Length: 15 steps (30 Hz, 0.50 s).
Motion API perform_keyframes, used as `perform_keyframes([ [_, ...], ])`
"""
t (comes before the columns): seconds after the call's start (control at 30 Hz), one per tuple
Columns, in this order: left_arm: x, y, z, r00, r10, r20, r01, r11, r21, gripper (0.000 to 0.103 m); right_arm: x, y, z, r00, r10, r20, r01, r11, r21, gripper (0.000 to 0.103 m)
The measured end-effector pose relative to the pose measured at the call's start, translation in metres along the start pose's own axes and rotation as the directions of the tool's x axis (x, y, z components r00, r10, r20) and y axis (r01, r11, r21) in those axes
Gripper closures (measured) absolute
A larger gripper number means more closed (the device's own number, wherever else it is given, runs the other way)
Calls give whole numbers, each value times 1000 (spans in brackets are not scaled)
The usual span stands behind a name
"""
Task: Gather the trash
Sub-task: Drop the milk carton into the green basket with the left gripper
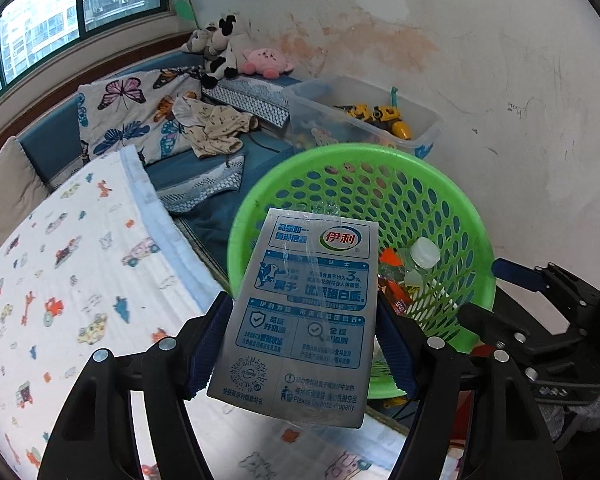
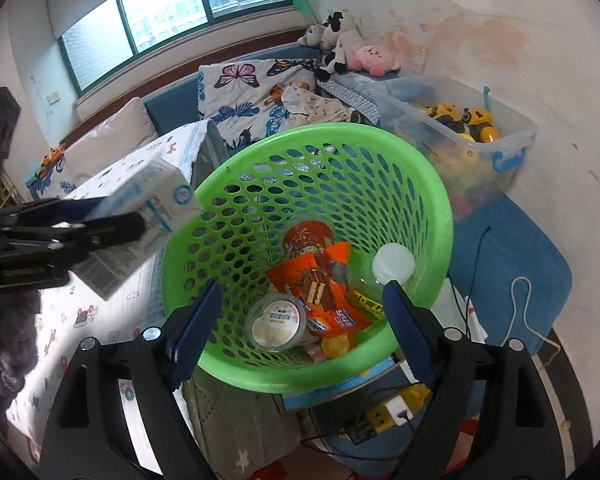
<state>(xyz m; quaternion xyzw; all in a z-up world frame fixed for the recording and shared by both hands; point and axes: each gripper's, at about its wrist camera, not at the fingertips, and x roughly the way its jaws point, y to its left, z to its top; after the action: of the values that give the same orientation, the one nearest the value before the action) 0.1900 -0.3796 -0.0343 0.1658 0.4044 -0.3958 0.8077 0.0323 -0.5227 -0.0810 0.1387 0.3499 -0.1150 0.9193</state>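
Left wrist view: your left tool (image 1: 300,340) clamps a milk carton (image 1: 306,312) by its two narrow sides, blue ribbed pads pressed flat against it. The carton is a silvery, glossy, rectangular box with blue print and a film of clear wrap over the top. It hangs just short of the near rim of the green basket (image 1: 472,216). Risk: the faces are slick and the grip sits low on the carton, so it could pivot or slide out. Let go here and it may strike the rim and drop onto the printed bedspread (image 1: 80,272).

Right wrist view: your right tool (image 2: 302,320) stands wide with nothing between the pads, straddling the basket's near rim (image 2: 260,376). The basket is thin perforated plastic, round, tilted toward you. Inside lie an orange foil wrapper (image 2: 320,288), a lidded cup (image 2: 276,322) and a clear bottle with white cap (image 2: 392,264). The carton (image 2: 140,224) approaches from the left. Risk: a knock from either tool could tip the light basket further and spill the trash. A power strip (image 2: 384,414) and cords lie below the rim; a pad could snag them.
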Motion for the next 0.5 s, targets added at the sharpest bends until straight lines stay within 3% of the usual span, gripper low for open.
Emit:
perform_keyframes([
  [0.5, 31, -16, 2, 999, -22, -38, 22, 1000, 0, 35, -11, 0, -9, 1000, 14, 4, -14, 1000, 8, 19],
])
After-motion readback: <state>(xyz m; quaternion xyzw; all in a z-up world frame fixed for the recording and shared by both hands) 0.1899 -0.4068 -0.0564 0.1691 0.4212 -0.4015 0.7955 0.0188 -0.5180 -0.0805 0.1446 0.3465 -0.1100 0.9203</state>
